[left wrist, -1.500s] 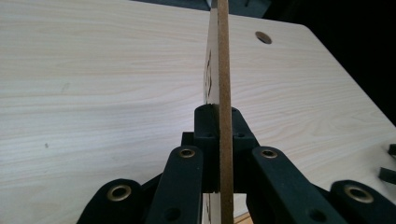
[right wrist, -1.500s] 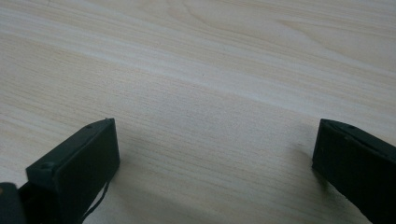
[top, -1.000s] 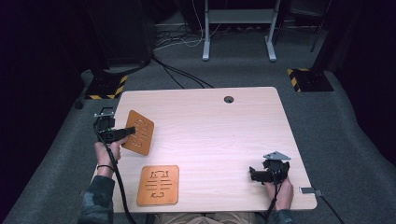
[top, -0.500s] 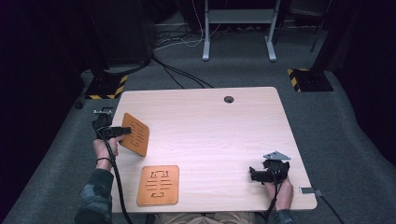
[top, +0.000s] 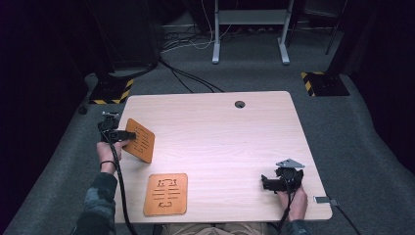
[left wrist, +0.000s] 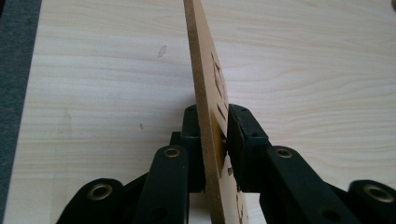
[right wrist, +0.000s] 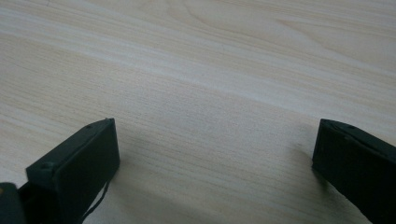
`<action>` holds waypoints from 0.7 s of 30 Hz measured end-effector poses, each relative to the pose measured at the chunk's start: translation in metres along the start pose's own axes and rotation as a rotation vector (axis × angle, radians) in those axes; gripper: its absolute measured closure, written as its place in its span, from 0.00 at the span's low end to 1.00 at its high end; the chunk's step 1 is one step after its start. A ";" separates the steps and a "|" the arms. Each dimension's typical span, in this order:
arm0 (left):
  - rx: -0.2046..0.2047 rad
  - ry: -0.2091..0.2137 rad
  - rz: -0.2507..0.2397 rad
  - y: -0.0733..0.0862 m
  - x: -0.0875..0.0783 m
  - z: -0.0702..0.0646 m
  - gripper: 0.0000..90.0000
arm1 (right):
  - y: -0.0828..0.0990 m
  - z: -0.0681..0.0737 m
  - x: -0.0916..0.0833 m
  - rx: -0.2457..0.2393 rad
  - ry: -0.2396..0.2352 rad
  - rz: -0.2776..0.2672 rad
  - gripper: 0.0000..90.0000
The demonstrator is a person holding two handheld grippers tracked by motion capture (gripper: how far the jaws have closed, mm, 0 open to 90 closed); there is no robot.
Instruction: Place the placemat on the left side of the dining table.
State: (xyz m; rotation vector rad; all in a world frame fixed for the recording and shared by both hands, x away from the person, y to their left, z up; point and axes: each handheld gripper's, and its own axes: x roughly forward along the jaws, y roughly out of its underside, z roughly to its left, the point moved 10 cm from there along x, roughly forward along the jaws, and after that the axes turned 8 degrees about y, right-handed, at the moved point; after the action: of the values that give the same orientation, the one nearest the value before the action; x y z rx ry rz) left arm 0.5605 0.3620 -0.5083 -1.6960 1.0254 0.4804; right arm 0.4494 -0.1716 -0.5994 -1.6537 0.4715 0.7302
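A thin orange-brown board [top: 140, 143] with cut-out slots stands tilted on edge at the table's left side. My left gripper [top: 128, 134] reaches it from the left, and the board [left wrist: 198, 56] sits between its jaws. These jaws have just been opening. One pad [left wrist: 191, 135] lies against the board's back, while the other pad [left wrist: 243, 140] stands a sliver off its slotted face. A second slotted board [top: 166, 194] lies flat near the front edge. My right gripper [top: 265, 182] rests at the front right, and in its own view it [right wrist: 215, 140] is open wide over bare wood.
The light wooden table [top: 220, 132] has a round cable hole [top: 240, 104] near its far edge. Grey carpet, cables and a metal stand's legs [top: 249, 49] lie beyond. A cable trails from each gripper towards the person.
The left gripper and its board have shifted a little leftward, and the board now stands at a steeper tilt. The right hand has kept still.
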 end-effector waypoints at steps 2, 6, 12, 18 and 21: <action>0.005 -0.011 0.004 0.000 0.001 0.001 0.82 | 0.000 0.000 0.000 0.000 0.000 0.000 0.00; 0.029 -0.032 0.018 -0.001 0.001 0.004 0.80 | 0.000 0.000 0.000 0.000 0.000 0.000 0.00; 0.058 -0.055 0.029 -0.002 0.002 0.006 0.76 | 0.000 0.000 0.000 0.000 0.000 0.000 0.00; 0.052 -0.065 0.039 0.000 0.005 0.012 0.71 | 0.000 0.000 0.000 0.000 0.000 0.001 0.00; 0.034 -0.050 0.033 0.000 0.007 0.015 0.70 | 0.000 0.000 0.000 0.000 0.000 0.001 0.00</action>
State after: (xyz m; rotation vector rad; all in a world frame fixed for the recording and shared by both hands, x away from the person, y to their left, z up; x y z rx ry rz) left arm 0.5666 0.3724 -0.5194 -1.6318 1.0215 0.5217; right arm 0.4495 -0.1716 -0.5994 -1.6532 0.4725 0.7304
